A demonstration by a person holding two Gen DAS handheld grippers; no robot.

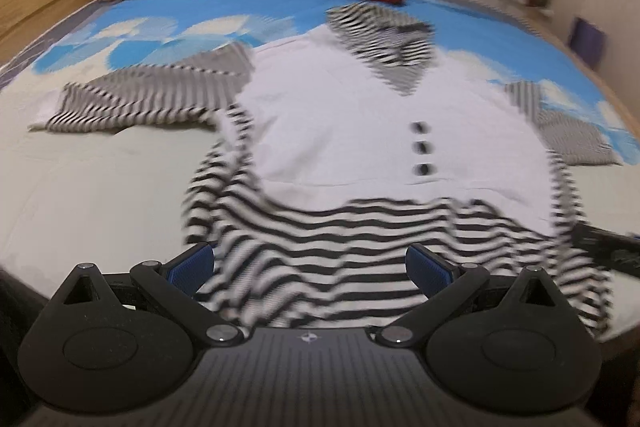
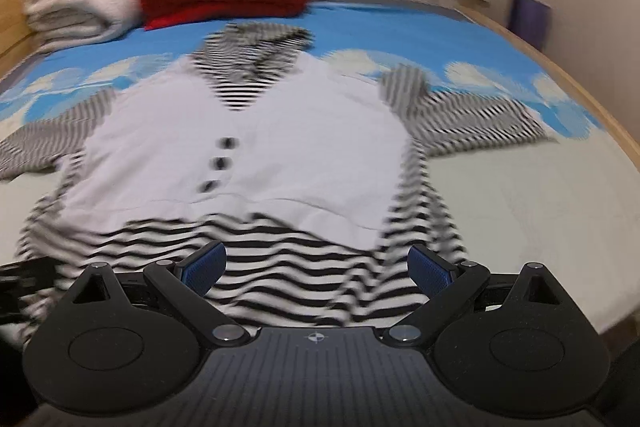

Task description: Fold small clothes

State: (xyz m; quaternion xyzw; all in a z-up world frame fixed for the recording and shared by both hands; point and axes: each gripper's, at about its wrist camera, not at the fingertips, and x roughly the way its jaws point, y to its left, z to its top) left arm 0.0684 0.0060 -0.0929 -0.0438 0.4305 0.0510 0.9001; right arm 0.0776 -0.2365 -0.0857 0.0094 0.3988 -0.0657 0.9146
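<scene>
Left wrist view shows the striped top [image 1: 360,131] spread flat, front up, on the bed [image 1: 100,187], its hem under the left gripper [image 1: 310,269] and right gripper [image 2: 318,269], both jaws wide and empty, so folding looks unstarted and next calls for pinching an edge

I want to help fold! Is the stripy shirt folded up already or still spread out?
Spread out. The stripy shirt lies flat on the bed, front up, both sleeves stretched sideways, hem toward the cameras. No fold is visible.
</scene>
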